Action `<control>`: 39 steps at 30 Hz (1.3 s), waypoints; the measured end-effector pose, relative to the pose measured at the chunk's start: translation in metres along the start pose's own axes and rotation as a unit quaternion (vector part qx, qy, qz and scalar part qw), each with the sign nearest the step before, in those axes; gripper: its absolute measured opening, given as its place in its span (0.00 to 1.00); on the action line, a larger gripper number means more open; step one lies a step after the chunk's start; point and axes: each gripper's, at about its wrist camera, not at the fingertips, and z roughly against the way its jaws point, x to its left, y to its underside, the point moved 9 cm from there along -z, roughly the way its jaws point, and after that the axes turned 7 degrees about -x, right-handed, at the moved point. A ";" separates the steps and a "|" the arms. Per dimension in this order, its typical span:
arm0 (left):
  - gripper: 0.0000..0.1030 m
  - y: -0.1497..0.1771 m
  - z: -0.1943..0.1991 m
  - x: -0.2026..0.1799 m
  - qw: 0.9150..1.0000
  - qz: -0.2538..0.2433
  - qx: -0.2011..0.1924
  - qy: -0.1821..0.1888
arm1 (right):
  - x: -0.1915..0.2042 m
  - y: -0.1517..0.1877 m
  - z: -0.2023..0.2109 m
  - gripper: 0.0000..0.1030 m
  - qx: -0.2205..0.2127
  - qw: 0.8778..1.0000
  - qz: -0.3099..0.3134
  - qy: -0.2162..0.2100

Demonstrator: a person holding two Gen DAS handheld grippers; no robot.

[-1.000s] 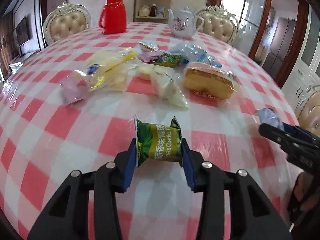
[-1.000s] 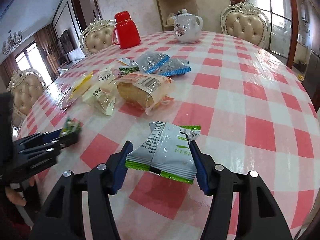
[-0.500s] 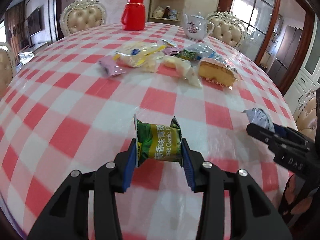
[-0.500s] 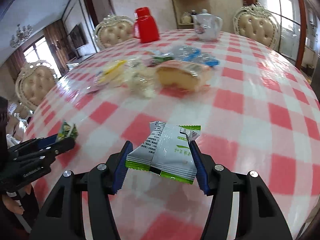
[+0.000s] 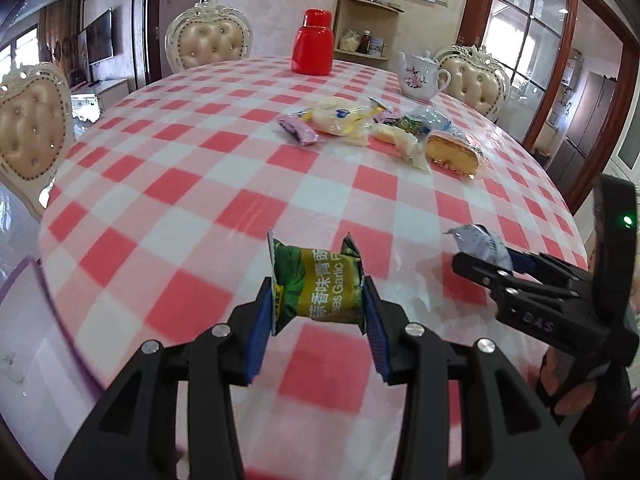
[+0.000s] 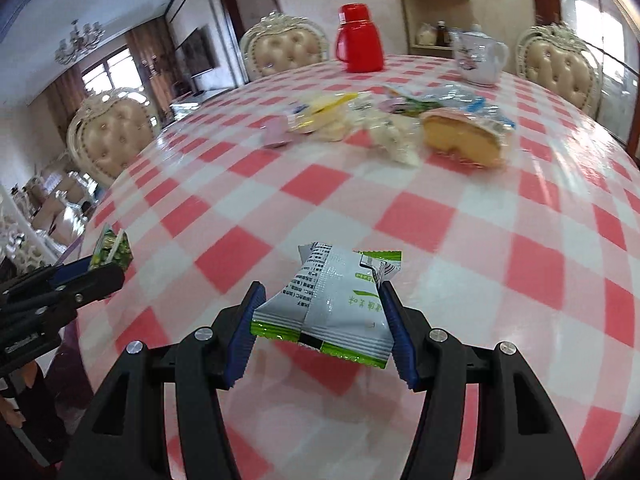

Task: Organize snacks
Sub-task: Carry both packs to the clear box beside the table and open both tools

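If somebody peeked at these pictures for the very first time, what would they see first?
Probably the green garlic-pea packet, pinched right up front in the left gripper, and the white-and-green packet clamped in the right gripper. Then the red-and-white checked tablecloth, the snack pile farther back, and the red flask at the far edge.
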 end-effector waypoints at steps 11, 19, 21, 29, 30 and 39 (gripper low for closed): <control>0.42 0.019 0.052 0.076 0.999 0.033 0.000 -0.028 | 0.077 0.011 -0.015 0.55 0.021 0.997 0.065 -0.045; 0.42 0.022 0.088 0.154 0.993 0.086 -0.022 -0.081 | 0.156 0.025 -0.026 0.55 0.041 0.987 0.119 -0.101; 0.42 0.024 0.094 0.177 0.990 0.101 -0.025 -0.098 | 0.188 0.031 -0.025 0.55 0.045 0.981 0.140 -0.126; 0.43 0.042 0.118 0.272 0.972 0.160 -0.029 -0.171 | 0.300 0.041 -0.007 0.55 0.040 0.952 0.227 -0.199; 0.43 0.043 0.120 0.276 0.971 0.160 -0.030 -0.176 | 0.310 0.042 -0.008 0.56 0.042 0.950 0.234 -0.205; 0.72 0.061 0.122 0.324 0.952 0.186 -0.006 -0.243 | 0.391 0.077 -0.015 0.67 0.097 0.916 0.261 -0.288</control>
